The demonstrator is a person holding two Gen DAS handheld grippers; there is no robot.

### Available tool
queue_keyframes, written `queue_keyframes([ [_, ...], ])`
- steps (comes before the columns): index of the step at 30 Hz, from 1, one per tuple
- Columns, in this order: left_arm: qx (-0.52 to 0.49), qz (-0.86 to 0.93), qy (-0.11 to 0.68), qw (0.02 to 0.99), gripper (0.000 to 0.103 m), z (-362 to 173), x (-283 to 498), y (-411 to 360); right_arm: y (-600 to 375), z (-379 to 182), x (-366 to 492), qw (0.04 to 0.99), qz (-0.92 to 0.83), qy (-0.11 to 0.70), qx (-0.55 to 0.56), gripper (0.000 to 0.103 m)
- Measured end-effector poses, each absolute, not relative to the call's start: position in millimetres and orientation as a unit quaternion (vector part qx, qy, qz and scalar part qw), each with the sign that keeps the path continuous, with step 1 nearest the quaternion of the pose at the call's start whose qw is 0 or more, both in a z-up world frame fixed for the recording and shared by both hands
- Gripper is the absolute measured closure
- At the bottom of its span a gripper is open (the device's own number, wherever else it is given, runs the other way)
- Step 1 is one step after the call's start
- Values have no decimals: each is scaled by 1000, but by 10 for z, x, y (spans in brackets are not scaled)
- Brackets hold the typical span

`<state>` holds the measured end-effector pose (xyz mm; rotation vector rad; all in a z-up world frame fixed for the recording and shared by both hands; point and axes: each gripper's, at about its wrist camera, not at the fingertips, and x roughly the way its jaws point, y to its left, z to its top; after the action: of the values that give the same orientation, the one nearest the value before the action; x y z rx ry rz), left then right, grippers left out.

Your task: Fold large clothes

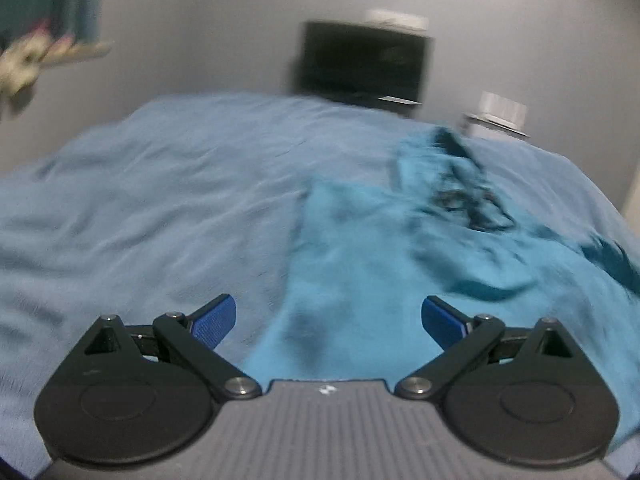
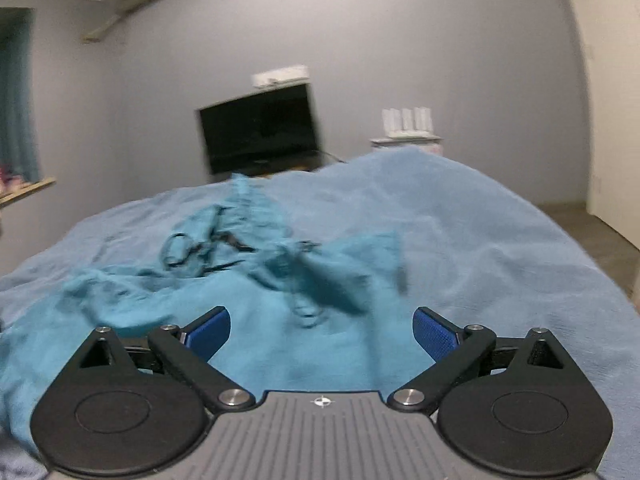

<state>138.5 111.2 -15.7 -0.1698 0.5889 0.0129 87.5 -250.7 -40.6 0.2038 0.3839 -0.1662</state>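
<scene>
A turquoise garment (image 1: 400, 264) with dark trim lies crumpled on the light blue bedspread (image 1: 160, 200). In the left wrist view it covers the right half, and its near edge runs under my left gripper (image 1: 329, 320), which is open and empty just above it. In the right wrist view the garment (image 2: 256, 300) lies at centre and left, rumpled with dark cords on top. My right gripper (image 2: 322, 330) is open and empty over its near edge. Both views are blurred.
The bedspread (image 2: 480, 248) covers a bed that fills both views. A dark screen (image 2: 260, 132) stands against the grey wall beyond the bed, with a white stand (image 2: 406, 140) to its right. A curtained window (image 1: 48, 4) is at far left.
</scene>
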Motion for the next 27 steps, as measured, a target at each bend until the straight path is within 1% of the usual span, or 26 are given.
queue_keyframes([
  [4,-166,19,336,927,3,-201,1287,1377,-2698,-442,732,946,-63,240,207,6],
  [7,-181,5,344,921,3,-172,976,1365,-2683,-529,585,921,-16,285,265,8],
  [11,-212,-49,411,885,3,-380,858,1241,-2556,-705,520,895,5,356,267,15],
  [15,-221,-36,438,871,3,-656,988,1206,-2506,-932,606,870,1,414,269,15],
  [18,-226,-41,421,877,3,-780,1113,1200,-2532,-1065,657,874,-5,400,276,15],
  [21,-233,-37,416,878,3,-933,1262,1184,-2590,-1169,740,882,-1,368,294,9],
  [23,-246,-26,421,872,4,-1021,1316,1207,-2664,-1225,742,878,-3,359,318,9],
  [25,-248,-34,405,879,8,-969,1287,1207,-2695,-1188,687,880,-5,343,328,14],
  [26,-247,-43,388,887,10,-900,1249,1200,-2700,-1138,637,889,-3,323,325,18],
  [27,-250,-53,368,894,10,-828,1204,1200,-2692,-1078,628,897,1,304,321,20],
])
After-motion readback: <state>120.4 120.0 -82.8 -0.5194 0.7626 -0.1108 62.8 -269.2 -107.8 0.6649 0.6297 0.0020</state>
